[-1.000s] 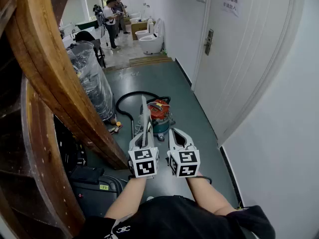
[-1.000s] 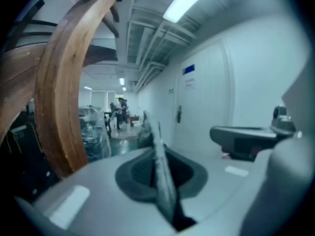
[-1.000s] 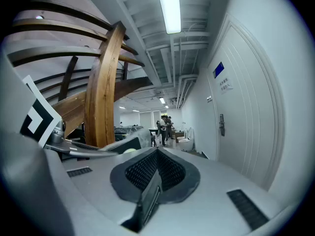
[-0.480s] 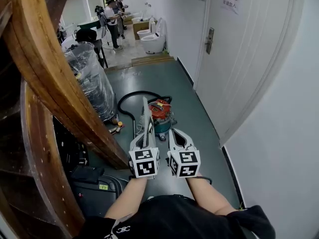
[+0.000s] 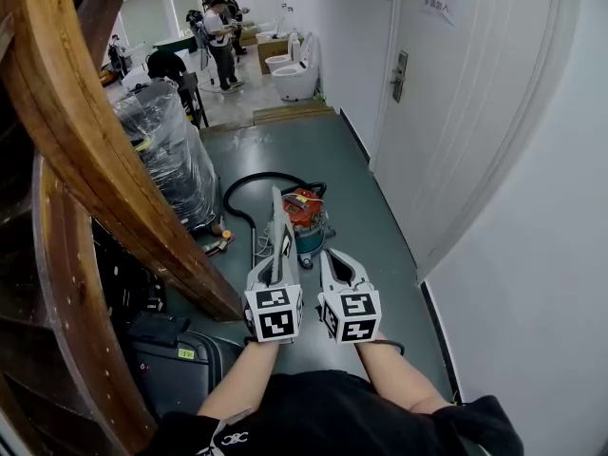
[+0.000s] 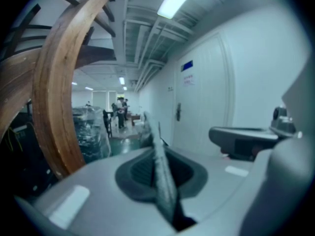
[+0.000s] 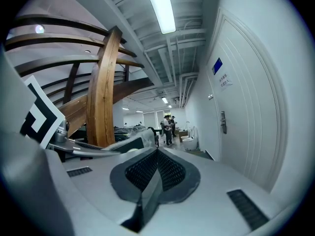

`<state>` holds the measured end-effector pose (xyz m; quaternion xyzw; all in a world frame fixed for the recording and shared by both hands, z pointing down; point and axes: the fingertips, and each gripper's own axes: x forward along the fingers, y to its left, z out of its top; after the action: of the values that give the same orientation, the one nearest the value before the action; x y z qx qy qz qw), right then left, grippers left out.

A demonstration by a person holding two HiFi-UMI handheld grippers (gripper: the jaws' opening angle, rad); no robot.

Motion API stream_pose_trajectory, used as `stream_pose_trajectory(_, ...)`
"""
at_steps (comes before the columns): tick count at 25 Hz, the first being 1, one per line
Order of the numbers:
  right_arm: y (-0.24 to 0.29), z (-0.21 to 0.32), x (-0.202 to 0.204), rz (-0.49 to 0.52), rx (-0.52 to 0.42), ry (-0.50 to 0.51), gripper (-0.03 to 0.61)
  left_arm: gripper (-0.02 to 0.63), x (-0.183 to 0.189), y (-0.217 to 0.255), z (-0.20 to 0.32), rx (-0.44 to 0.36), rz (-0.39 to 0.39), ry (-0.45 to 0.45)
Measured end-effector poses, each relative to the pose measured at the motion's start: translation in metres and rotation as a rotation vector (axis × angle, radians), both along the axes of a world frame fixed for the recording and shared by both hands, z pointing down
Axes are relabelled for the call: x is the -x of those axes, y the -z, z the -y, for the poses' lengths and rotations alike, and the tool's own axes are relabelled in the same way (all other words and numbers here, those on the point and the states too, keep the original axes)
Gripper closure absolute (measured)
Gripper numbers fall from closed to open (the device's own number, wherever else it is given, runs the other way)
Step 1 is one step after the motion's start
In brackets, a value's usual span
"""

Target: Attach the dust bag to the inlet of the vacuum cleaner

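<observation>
A red and teal vacuum cleaner (image 5: 306,218) sits on the grey floor ahead, its black hose (image 5: 249,190) looped behind it. My left gripper (image 5: 275,262) is shut on a thin grey dust bag (image 5: 277,226), which stands upright on edge above the jaws. In the left gripper view the dust bag (image 6: 160,166) runs up between the pads. My right gripper (image 5: 331,256) is beside it, shut, with nothing between its jaws (image 7: 152,181). Both grippers are held short of the vacuum cleaner and point along the corridor.
A curved wooden stair beam (image 5: 104,160) fills the left side, with a plastic-wrapped bundle (image 5: 171,150) behind it. A black suitcase (image 5: 180,359) stands at my lower left. A white door (image 5: 456,93) lines the right. People and toilets (image 5: 294,79) are far down the corridor.
Both grippers have moved a little forward along the corridor together with my view. The dust bag stays gripped in the left one and the right stays shut.
</observation>
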<state>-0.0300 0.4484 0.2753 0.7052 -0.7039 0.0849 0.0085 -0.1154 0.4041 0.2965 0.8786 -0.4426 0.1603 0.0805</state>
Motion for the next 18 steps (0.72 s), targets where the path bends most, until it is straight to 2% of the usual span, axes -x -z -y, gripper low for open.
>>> stream_pose_trajectory(9, -0.007, -0.008, -0.026, 0.007, 0.012, -0.001, 0.580, 0.591, -0.019, -0.006, -0.005, 0.003, 0.005, 0.023)
stream_pose_trajectory(18, -0.020, 0.020, -0.042, -0.005, 0.026, 0.009, 0.580, 0.591, -0.035, -0.018, 0.024, 0.018, -0.008, 0.035)
